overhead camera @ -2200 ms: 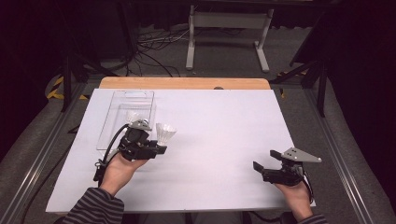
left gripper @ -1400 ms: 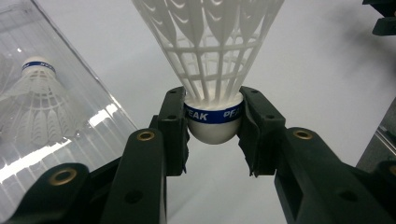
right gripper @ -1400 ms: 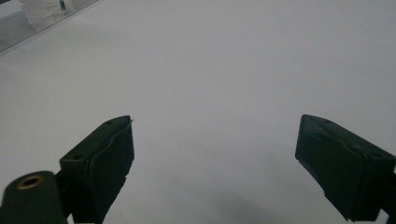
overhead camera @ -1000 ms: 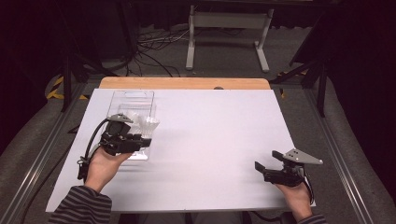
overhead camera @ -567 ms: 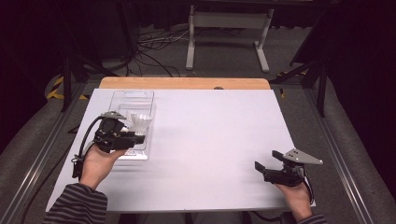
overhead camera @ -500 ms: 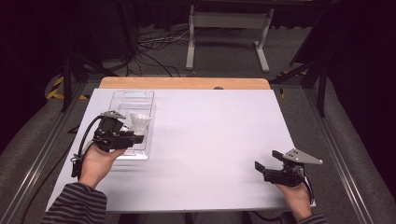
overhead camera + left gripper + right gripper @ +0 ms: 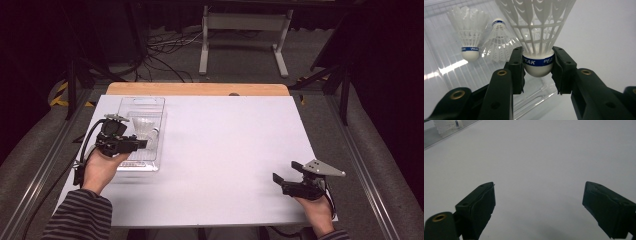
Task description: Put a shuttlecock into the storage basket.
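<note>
White cork with a blue band sits pinched between my left fingers (image 7: 517, 67): the left gripper (image 7: 538, 75) is clamped on a shuttlecock (image 7: 537, 37) by its rounded base, one black pad on each side of the band. Feather skirt points away from the camera, fanning up and out of the left gripper view. Band reads "PEAK".

Just past the fingers: clear plastic tray (image 7: 444, 75), ribbed floor, with its near rim right under the held cork. Two more shuttlecocks in it. One (image 7: 469, 32) stands skirt-up with its cork toward me, the other (image 7: 496, 42) lies tipped over beside it, cork pointing away. The two skirts touch or overlap, I can't tell which.

High view: left gripper (image 7: 142, 145) is over the tray (image 7: 142, 102) near its right side, held shuttlecock (image 7: 145, 131) above the tray floor. Can't tell whether it touches anything below. Tray sits at the far left of the white tabletop (image 7: 225, 150).

Right gripper (image 7: 537, 210): fingers (image 7: 480, 202) spread wide, only bare white tabletop between them. High view puts it (image 7: 282, 172) at the near right corner of the tabletop, well apart from the tray, hand resting low. Tray corner with a shuttlecock shows at the top left of the right gripper view.
</note>
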`<action>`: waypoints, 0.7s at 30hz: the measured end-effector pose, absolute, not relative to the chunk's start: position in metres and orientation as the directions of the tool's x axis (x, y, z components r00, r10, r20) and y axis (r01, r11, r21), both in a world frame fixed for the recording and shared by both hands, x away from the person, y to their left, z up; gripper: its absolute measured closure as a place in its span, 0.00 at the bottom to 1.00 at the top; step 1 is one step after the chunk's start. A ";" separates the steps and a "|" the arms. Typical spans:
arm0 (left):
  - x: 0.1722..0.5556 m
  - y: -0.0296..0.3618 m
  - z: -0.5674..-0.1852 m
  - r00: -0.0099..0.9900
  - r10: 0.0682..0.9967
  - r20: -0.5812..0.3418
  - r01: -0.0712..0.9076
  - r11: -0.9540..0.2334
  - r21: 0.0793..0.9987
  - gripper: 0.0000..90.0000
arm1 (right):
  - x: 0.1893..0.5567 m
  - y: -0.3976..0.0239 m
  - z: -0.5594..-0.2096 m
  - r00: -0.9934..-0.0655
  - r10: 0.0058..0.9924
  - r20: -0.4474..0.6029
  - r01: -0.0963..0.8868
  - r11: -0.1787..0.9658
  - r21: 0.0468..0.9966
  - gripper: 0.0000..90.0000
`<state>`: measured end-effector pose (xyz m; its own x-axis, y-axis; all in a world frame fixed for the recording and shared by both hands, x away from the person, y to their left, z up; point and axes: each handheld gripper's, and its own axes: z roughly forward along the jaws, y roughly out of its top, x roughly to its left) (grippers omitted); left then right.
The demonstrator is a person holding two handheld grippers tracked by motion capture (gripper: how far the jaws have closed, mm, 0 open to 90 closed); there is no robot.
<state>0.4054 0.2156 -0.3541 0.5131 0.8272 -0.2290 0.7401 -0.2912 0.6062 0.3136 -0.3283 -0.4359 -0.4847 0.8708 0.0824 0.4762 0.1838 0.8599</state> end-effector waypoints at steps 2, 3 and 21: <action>0.408 0.217 -0.355 0.501 0.834 -0.229 0.746 -0.283 0.603 0.72 | 0.314 -0.328 -0.436 -0.485 0.871 0.084 0.477 0.183 0.860 0.13; 0.409 0.217 -0.355 0.499 0.836 -0.227 0.747 -0.283 0.601 0.72 | 0.314 -0.328 -0.436 -0.485 0.871 0.083 0.477 0.183 0.860 0.13; 0.435 0.229 -0.368 0.380 0.902 -0.207 0.821 -0.226 0.524 0.72 | 0.314 -0.328 -0.436 -0.480 0.873 0.083 0.476 0.180 0.861 0.13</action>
<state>0.4349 0.2291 -0.3680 0.3799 0.9016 -0.2068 0.8214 -0.2260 0.5237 0.3138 -0.3284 -0.4358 -0.4799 0.8734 0.0827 0.4758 0.1799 0.8610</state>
